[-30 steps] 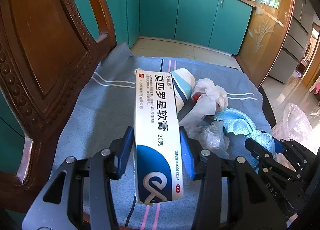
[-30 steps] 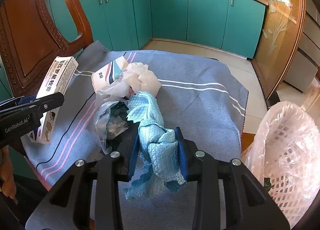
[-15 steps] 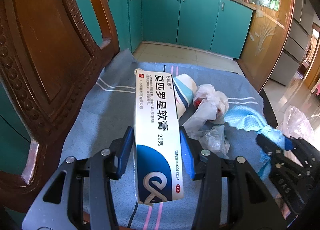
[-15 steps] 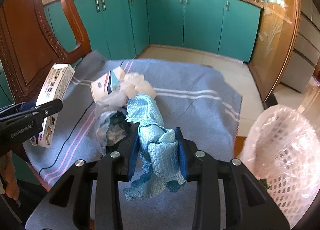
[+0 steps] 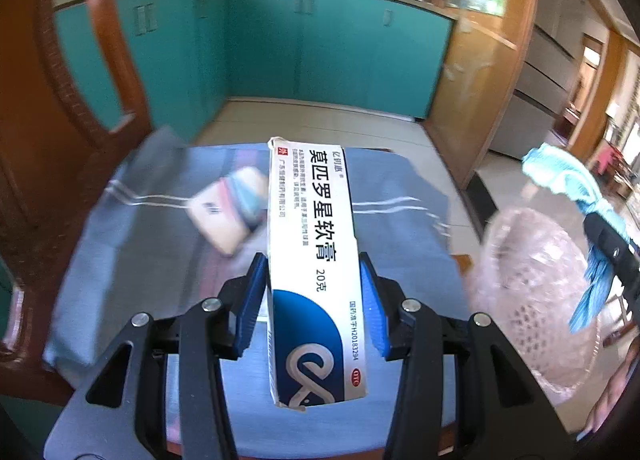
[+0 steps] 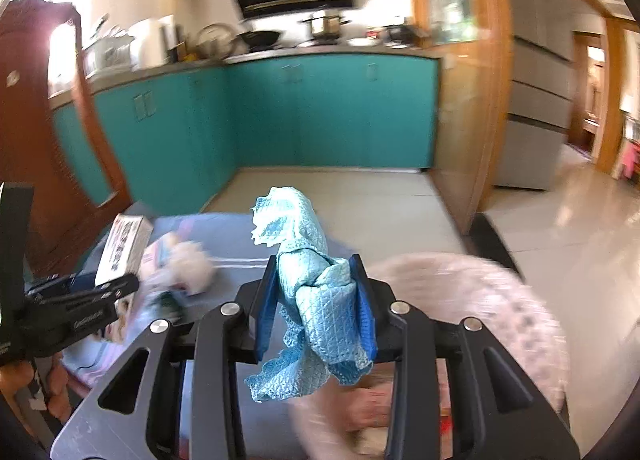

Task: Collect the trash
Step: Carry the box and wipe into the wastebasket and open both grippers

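The white-and-blue box (image 5: 316, 260) sat pinched between the pads of the left gripper (image 5: 316, 300), its long axis running straight out along the fingers, the far end pointing away over the blue cloth (image 5: 140, 252) toward the teal cabinets (image 5: 320, 52). The crumpled blue rag (image 6: 316, 292) was clamped in the right gripper (image 6: 316, 300), standing up past the fingertips with its loose end hanging below, above the lined basket (image 6: 480, 300). More scraps (image 6: 180, 264) lay on the cloth beside the box.
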